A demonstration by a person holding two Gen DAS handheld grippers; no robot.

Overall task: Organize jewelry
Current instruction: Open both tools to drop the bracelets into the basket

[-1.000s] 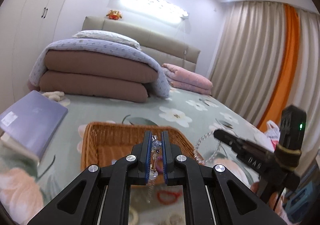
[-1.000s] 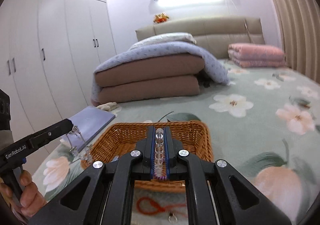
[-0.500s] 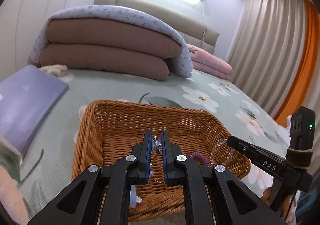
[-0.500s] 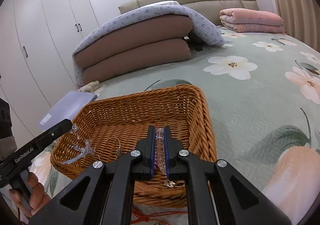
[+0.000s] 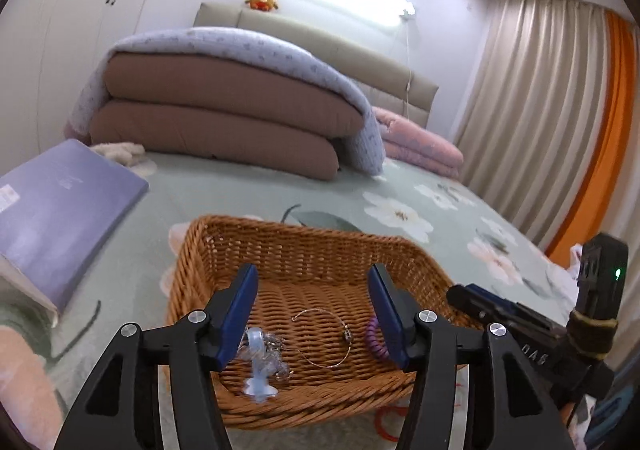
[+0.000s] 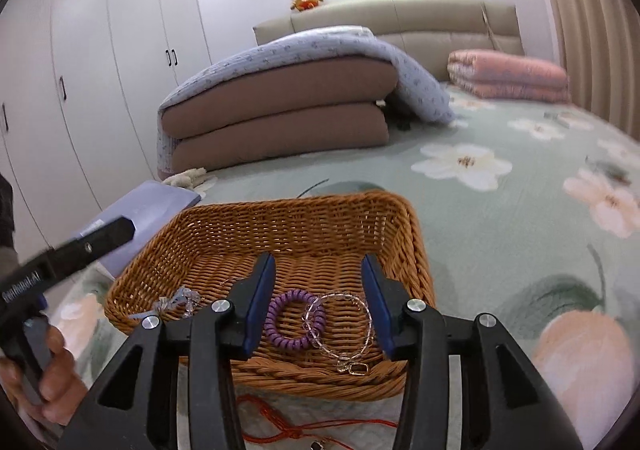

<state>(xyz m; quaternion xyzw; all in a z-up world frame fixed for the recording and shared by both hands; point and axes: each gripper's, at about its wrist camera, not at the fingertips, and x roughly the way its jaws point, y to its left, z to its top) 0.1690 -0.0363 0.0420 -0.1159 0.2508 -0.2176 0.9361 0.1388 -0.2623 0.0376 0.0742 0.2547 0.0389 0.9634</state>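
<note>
I am holding both grippers over the near edge of the wicker basket (image 5: 280,246), which is sitting on the floral bed cover (image 6: 500,217). My left gripper (image 5: 312,310) is standing with its jaws spread wide and gripping nothing; under it, on the basket floor, a pale blue clear trinket (image 5: 260,362) is lying beside a thin wire bangle (image 5: 324,334). My right gripper (image 6: 318,302) is likewise spread apart and empty, hovering above a purple coil band (image 6: 292,324) and a clear beaded bracelet (image 6: 340,326), whose clasp is resting against the near wall of the basket.

I am judging the task as well along but not finished: four pieces are already lying in the basket. What I am still seeing outside it is a red cord (image 6: 304,428), trailing on the bed cover just in front of the basket's near rim, with some small metal piece beside it that I cannot make out. That cord looks like the next thing to collect. Whether more jewelry is lying out of view, I cannot tell.
</note>
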